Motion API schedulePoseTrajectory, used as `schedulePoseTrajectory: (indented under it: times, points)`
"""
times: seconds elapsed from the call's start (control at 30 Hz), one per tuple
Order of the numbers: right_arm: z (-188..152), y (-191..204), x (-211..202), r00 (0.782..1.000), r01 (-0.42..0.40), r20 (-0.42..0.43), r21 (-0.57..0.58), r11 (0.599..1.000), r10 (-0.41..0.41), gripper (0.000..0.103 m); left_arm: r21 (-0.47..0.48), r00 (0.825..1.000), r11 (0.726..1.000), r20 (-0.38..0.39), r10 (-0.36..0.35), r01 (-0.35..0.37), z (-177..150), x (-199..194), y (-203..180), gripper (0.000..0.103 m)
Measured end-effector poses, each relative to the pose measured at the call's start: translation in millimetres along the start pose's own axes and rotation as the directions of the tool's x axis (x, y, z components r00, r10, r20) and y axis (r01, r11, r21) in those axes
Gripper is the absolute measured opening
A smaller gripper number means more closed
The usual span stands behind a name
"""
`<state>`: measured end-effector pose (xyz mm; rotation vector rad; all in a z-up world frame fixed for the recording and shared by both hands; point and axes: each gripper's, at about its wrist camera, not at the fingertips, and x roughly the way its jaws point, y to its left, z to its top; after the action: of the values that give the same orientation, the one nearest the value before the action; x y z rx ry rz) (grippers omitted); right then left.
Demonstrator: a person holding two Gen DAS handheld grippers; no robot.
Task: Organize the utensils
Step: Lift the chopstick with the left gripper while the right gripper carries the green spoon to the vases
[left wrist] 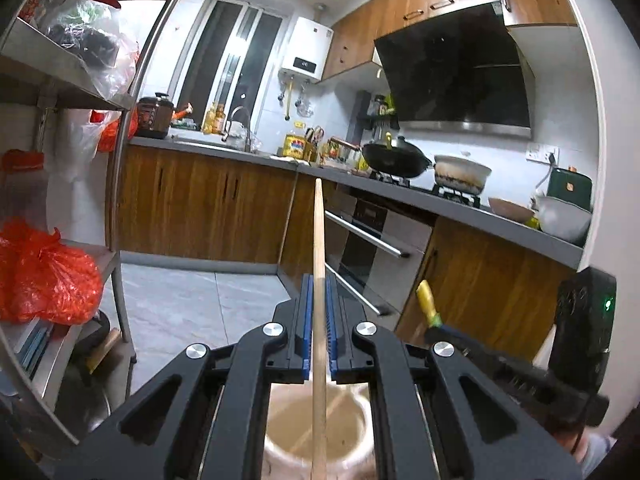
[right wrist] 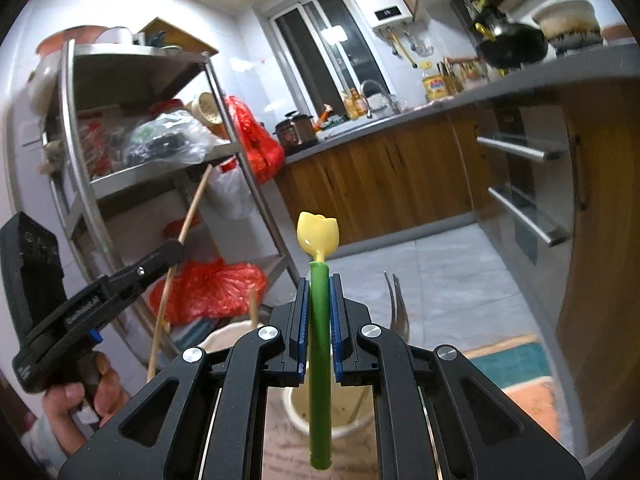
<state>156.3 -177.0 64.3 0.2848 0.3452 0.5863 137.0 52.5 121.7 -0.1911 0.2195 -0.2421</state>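
Left gripper (left wrist: 318, 320) clamps wooden chopstick (left wrist: 319, 280) over beige cup (left wrist: 296, 420); right gripper (right wrist: 319, 320) grips green-handled tulip utensil (right wrist: 320, 344).

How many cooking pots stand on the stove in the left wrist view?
2: a black wok on the far burner and a white pot on the nearer one, to its right. None seems hidden.

The chopstick (left wrist: 319, 280) is pale, matt wood. The tulip-shaped utensil (right wrist: 319, 320) is glossy green and yellow plastic. Each tool (left wrist: 319, 320) is matt black with ribbed blue pads (right wrist: 335, 320). The cup (right wrist: 296, 412) looks glazed cream. The fork (right wrist: 398, 308) is shiny metal.
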Motion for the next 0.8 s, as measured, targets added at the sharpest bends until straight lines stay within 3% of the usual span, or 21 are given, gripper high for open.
schedulePoseTrajectory:
  times: [0.13,0.37,0.6,0.8]
  points:
    - [0,-7,20,1.0,-0.006,0.004,0.028,1.0,0.006,0.011,0.003,0.999,0.999,0.031,0.033,-0.033,-2,22,2,0.006]
    - [-7,0,47,0.999,0.031,-0.01,-0.04,0.999,-0.031,0.011,0.028,0.995,0.995,0.051,0.091,-0.093,-15,40,5,0.006]
    - [-21,8,53,0.99,0.13,-0.028,-0.165,0.978,-0.136,0.011,0.055,0.996,0.995,0.04,0.079,-0.081,-23,30,4,0.006]
    - [-28,16,33,0.988,0.147,-0.02,-0.208,0.967,-0.154,0.011,0.09,0.998,0.994,0.003,0.063,-0.063,-31,12,-5,0.006]
